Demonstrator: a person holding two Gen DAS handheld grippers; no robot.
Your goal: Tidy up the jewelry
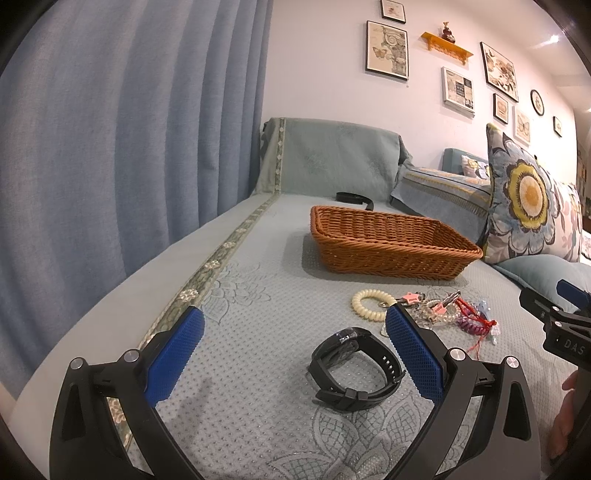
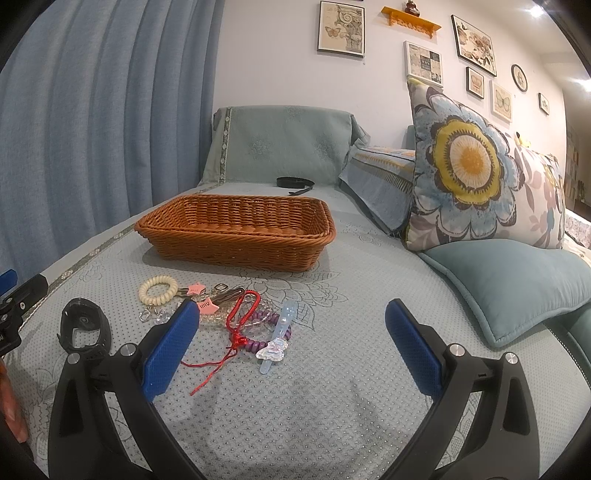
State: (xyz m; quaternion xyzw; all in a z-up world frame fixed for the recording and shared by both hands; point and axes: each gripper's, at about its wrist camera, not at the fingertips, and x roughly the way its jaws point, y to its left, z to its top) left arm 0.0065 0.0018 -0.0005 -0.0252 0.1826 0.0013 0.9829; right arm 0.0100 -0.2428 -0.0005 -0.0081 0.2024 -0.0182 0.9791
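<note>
A sofa with a pale green dotted cover fills both views, with a blue curtain hanging to its left and framed pictures on the wall behind. A big flowered cushion leans at the right, and a plain teal cushion lies in front of it. A brown wicker basket sits on the seat further back; its inside looks bare, though its near wall hides part of the floor. A black strap lies behind it.

The left gripper hovers over the seat with its blue pads spread wide and nothing pinched; a black watch lies on the cover between them, closer to the right pad. The right gripper is likewise spread wide and holds nothing.

The jewelry lies in a loose heap in front of the basket, near the watch: a cream coil bracelet, a red cord, purple beads, a pale blue clip with a clear butterfly, pink star tags, and some clear beads too tangled to sort out.
</note>
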